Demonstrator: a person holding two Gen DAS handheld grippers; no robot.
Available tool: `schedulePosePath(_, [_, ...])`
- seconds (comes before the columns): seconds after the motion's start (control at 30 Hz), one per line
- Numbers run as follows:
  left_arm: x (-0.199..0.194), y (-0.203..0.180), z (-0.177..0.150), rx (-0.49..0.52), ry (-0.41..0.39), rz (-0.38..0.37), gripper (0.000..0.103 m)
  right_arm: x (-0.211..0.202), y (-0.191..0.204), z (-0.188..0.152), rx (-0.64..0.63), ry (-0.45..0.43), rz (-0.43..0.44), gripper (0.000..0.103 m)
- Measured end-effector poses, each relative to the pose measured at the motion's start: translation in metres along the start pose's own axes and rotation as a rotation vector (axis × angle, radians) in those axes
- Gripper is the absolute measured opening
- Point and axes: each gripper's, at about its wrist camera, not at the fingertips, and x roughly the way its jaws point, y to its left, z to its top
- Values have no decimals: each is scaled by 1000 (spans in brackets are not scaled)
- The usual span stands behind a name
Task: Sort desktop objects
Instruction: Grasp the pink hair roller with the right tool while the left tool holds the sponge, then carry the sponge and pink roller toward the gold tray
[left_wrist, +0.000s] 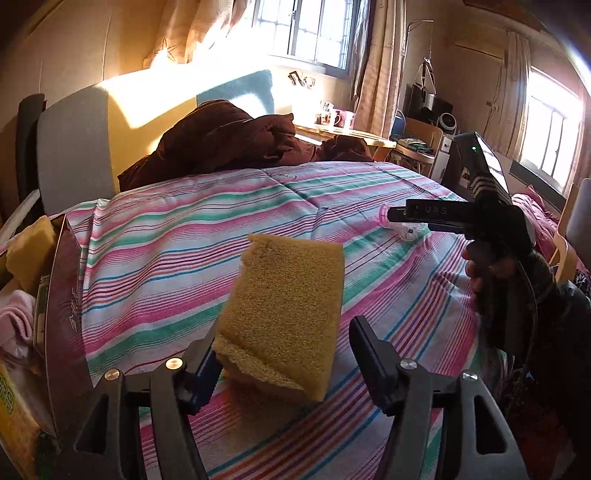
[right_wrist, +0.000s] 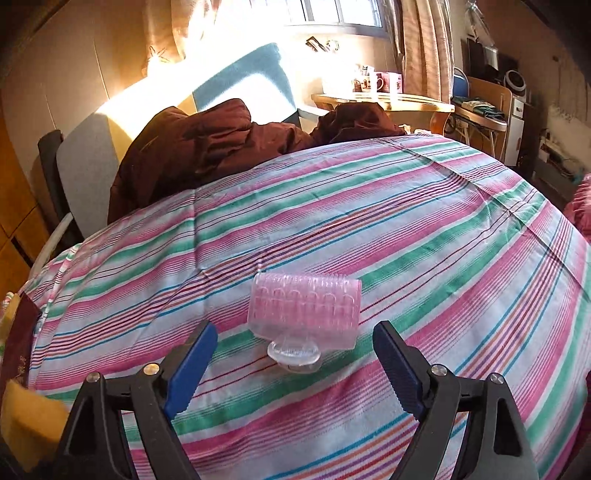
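While the left gripper (left_wrist: 284, 354) sat spread around the yellow sponge (left_wrist: 284, 321), jaws not clamping it, the sponge lay on the striped cloth (left_wrist: 166, 258), likely staged for the box (left_wrist: 55, 295) at left. Right gripper (right_wrist: 291, 354) was released too, lined up just short of the pink roller (right_wrist: 304, 308). Box contents mostly cropped; couldn't confirm whether the left pad touched the sponge.
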Motion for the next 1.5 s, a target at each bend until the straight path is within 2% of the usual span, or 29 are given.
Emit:
schedulePosePath(0.07, [0,2,-2,-16,-12,-11,68,7,1,5,-8,14,-17,87])
schedulePosePath(0.17, [6,10,-4,-70,8,-49,74,15,3,10,-18,33,-50,87])
schedulePosePath(0.27, [13,21,-7,-143,44,-78,79,20,4,9,-29,55,-59,76])
schedulePosePath(0.3, [14,24,-8,-162,47,-92,79,20,4,9,-29,55,-57,69])
schedulePosePath(0.4, [14,27,-10,-183,41,-121,82,15,6,6,-39,52,-40,66])
schedulePosePath(0.73, [14,30,-12,-202,28,-136,82,-26,51,-41,-195,69,161,66])
schedulePosePath(0.97, [14,31,-13,-212,21,-144,82,-55,68,-81,-264,44,295,66])
schedulePosePath(1.1, [15,31,-12,-212,20,-142,82,-60,69,-92,-284,16,324,67])
schedulePosePath(1.17, [15,30,-12,-205,23,-134,82,-59,67,-92,-272,8,338,69])
schedulePosePath(1.2, [15,29,-12,-201,24,-129,82,-57,65,-92,-258,15,341,80])
schedulePosePath(1.27, [16,28,-12,-195,26,-122,82,-57,61,-93,-227,-7,355,82])
schedulePosePath(1.43, [16,26,-12,-183,30,-109,82,-57,56,-92,-182,-40,347,103])
schedulePosePath(1.5, [16,25,-12,-178,31,-104,82,-58,57,-93,-183,-48,323,103])
